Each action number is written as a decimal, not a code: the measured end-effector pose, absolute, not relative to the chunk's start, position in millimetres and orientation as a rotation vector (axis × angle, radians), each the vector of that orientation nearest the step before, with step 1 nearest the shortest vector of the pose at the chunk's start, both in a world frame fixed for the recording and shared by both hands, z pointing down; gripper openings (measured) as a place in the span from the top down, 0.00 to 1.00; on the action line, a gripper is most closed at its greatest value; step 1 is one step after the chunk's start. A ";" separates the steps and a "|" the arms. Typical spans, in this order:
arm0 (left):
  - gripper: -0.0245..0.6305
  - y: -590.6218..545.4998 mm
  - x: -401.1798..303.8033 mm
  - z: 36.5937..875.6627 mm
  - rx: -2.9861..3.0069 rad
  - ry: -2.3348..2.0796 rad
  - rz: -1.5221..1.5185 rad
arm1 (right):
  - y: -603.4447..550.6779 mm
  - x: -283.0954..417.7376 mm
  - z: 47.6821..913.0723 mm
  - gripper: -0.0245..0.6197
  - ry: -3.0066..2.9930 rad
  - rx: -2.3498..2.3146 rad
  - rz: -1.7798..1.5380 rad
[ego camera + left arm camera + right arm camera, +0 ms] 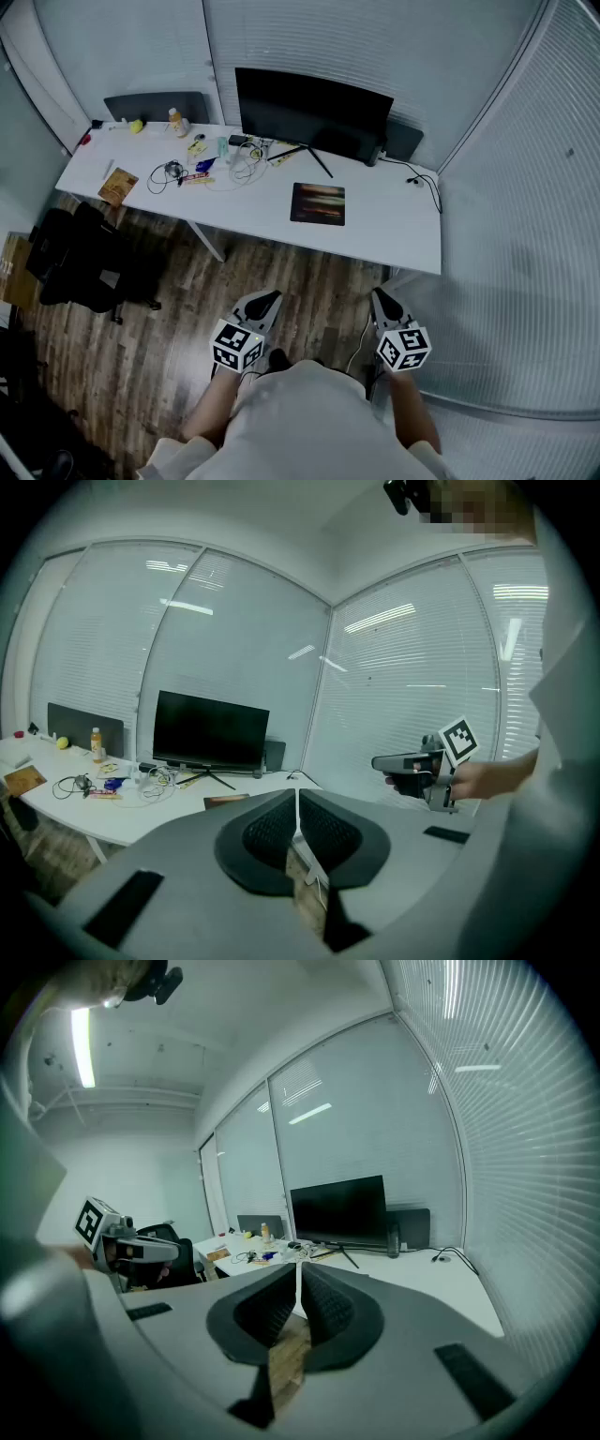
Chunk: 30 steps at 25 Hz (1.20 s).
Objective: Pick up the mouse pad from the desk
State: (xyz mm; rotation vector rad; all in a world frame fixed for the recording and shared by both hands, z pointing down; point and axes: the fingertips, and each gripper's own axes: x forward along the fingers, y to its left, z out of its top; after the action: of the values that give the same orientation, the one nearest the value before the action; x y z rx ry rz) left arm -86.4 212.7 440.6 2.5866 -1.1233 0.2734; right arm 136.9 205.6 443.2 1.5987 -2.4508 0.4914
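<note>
The mouse pad is a dark rectangle lying flat on the white desk, in front of the monitor. In the left gripper view the mouse pad shows just left of the jaw tips, far off. Both grippers hang over the wooden floor, well short of the desk's near edge. My left gripper is shut with nothing between its jaws, and its tips meet. My right gripper is also shut and empty, with its jaws closed together. Each gripper view shows the other gripper held in a hand.
A black monitor stands at the back of the desk. Cables and small items, a bottle and a brown book lie on its left part. A black office chair stands left. Blinds-covered glass walls curve round the right.
</note>
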 end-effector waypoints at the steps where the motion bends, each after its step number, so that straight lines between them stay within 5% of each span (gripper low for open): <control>1: 0.92 212.2 -87.8 440.5 2.587 -1.123 0.275 | 205.0 135.5 442.3 0.90 -2.451 1.599 0.490; 30: 0.92 206.8 -137.6 463.7 2.590 -1.023 0.300 | 212.2 77.0 452.0 0.90 -2.400 1.649 0.515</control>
State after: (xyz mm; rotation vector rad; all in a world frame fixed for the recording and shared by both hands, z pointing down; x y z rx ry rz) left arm -137.6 206.8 463.7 2.5905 -1.0228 0.3005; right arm 77.0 212.2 452.0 1.6486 -2.3996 0.5149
